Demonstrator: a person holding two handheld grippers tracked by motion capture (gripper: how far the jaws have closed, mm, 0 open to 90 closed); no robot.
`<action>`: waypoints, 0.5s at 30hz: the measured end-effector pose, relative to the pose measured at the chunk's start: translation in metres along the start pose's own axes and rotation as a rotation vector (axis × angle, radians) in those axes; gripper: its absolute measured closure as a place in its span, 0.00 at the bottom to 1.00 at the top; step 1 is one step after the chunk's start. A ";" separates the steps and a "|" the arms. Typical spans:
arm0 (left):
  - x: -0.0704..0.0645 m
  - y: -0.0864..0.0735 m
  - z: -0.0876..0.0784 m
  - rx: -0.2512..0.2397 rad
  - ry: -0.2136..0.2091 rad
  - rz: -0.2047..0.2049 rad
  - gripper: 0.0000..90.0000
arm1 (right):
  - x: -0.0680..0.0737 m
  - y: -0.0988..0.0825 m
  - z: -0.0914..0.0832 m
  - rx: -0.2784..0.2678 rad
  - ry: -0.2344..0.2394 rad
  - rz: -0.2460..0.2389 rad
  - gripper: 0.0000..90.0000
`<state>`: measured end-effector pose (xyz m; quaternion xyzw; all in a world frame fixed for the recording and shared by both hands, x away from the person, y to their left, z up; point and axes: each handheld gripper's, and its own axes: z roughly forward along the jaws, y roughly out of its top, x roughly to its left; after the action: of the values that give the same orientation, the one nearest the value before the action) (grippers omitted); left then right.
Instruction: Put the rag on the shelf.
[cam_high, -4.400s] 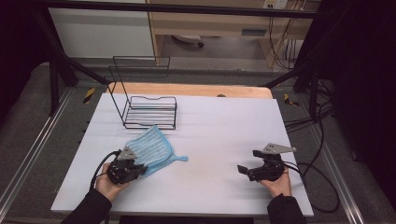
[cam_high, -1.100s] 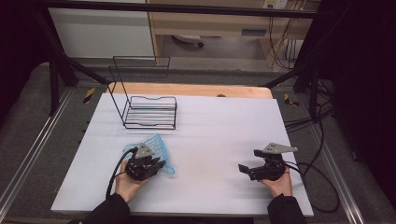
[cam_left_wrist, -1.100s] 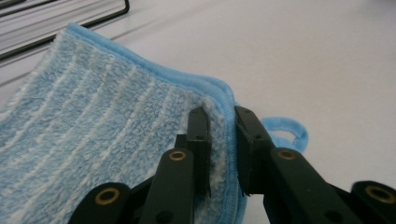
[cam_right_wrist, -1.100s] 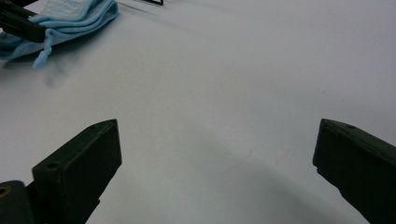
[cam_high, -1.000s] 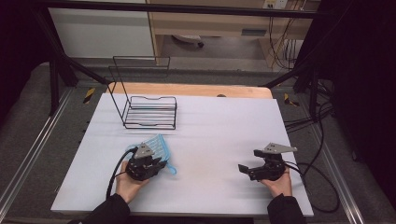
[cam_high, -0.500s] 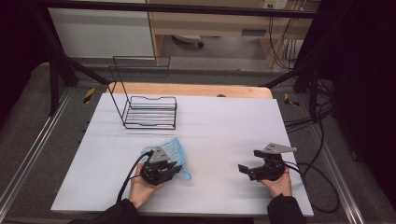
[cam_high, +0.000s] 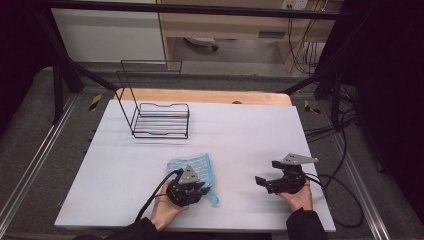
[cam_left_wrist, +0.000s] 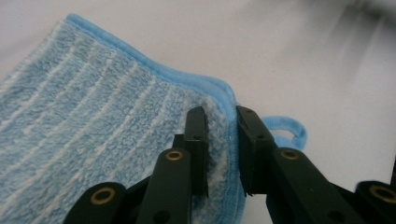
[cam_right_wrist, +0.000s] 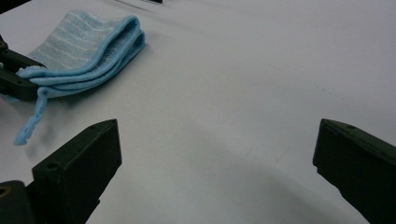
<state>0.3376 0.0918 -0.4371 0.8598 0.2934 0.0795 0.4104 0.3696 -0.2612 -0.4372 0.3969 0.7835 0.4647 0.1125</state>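
Lying folded on the white table (cam_high: 125, 170) near its front edge, the blue cloth (cam_high: 192, 167) is pinched at its corner by the left gripper (cam_left_wrist: 219, 140); such a shallow bite could slip. The right gripper (cam_right_wrist: 215, 154) waits wide apart, its loop (cam_left_wrist: 287, 130) snagging nothing.

White table (cam_high: 250, 130): wire rack (cam_high: 161, 119), folded blue cloth (cam_high: 192, 165)
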 end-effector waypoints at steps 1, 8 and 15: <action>0.001 -0.001 0.001 0.008 -0.008 -0.011 0.82 | 0.000 0.000 0.000 0.002 0.000 -0.002 0.02; 0.006 0.000 -0.016 0.012 -0.009 -0.068 0.59 | 0.000 0.000 -0.001 -0.004 -0.002 0.000 0.02; 0.026 -0.008 -0.051 0.022 0.092 -0.109 0.43 | 0.000 0.000 -0.001 -0.001 -0.002 0.003 0.02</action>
<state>0.3362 0.1442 -0.4123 0.8424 0.3594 0.0933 0.3906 0.3688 -0.2615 -0.4369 0.3983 0.7827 0.4648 0.1128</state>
